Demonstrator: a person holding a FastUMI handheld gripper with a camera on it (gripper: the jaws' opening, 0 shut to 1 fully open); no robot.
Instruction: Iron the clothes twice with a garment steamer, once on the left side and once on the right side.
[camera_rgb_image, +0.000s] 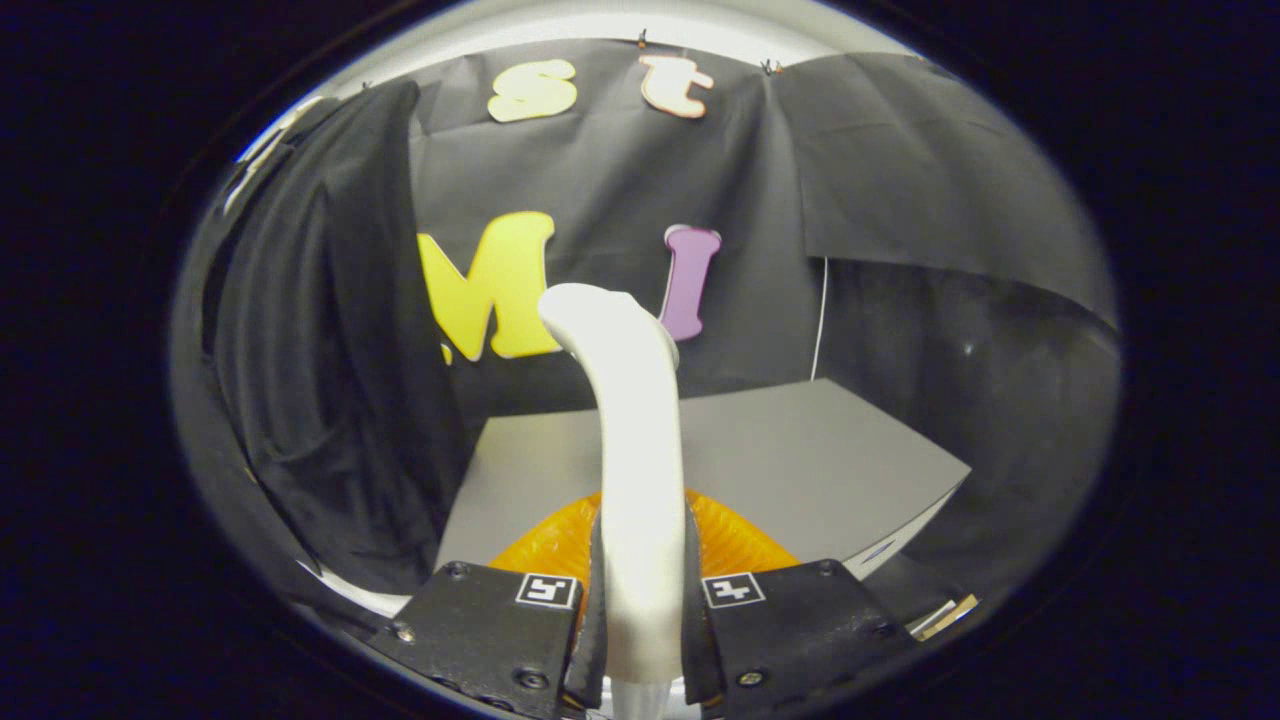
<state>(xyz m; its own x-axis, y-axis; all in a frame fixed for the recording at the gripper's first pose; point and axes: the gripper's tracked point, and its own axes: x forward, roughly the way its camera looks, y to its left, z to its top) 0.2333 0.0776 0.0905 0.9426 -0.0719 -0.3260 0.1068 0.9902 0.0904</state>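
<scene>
My gripper is shut on the white handle of a garment steamer, both fingers pressing its sides. The steamer stands upright between the fingers and curves at its top toward the left. A dark garment hangs to the left of the steamer, a short way from its head, with folds running down it. Behind the handle's base, just beyond the fingers, sits an orange ribbed object.
A grey table stretches beyond the fingers, its corner pointing right. Black cloth walls close the booth at the back and right. A thin white cord hangs down the back wall above the table.
</scene>
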